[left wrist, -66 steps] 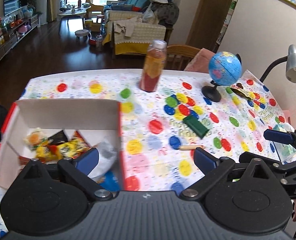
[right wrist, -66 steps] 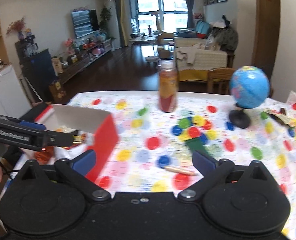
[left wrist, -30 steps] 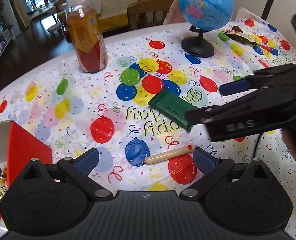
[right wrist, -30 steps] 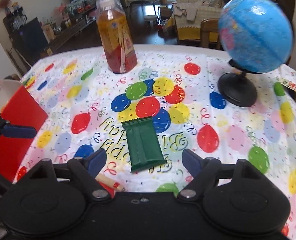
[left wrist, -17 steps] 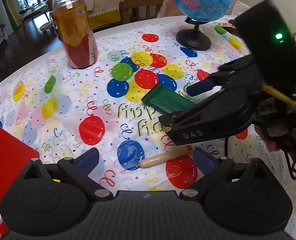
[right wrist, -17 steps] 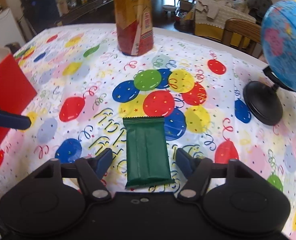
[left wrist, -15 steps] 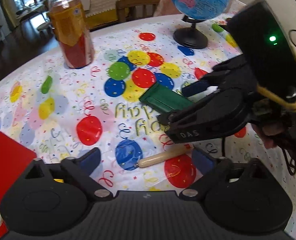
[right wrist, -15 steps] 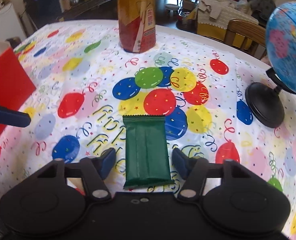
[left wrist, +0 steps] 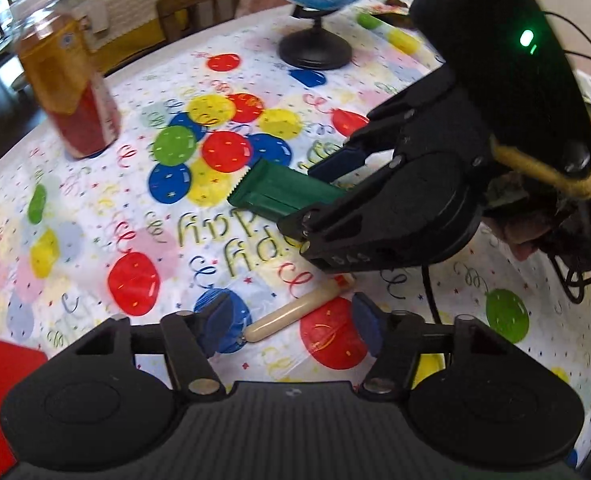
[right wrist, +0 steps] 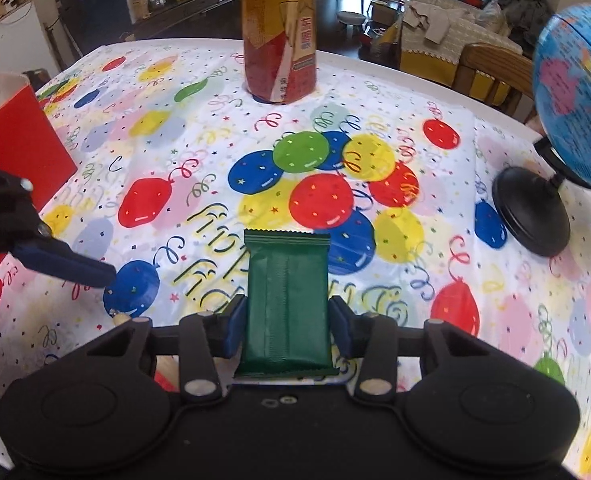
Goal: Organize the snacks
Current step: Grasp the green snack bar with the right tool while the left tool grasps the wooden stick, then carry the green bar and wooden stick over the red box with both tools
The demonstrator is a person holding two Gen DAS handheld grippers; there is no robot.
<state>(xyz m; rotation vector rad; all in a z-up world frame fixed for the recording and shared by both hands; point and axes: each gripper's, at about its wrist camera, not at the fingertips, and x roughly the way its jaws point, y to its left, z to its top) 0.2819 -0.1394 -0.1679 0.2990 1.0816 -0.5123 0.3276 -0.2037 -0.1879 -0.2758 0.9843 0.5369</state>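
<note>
**Two claws closing, each around its own snack**

Your right gripper [right wrist: 287,330] has the green snack packet [right wrist: 287,300] lying flat on the balloon tablecloth [right wrist: 175,140] squarely between its narrowing jaws, the blue pads at both long edges; whether they press it you cannot tell. Your left gripper [left wrist: 291,322] is closing around the pale sausage stick [left wrist: 295,314], which lies slanted between the pads, neither visibly touching. Beside it stands the red box [left wrist: 3,392].

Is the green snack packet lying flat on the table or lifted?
Lying flat. The green snack packet rests on the tablecloth, between the closing right tool.
</note>
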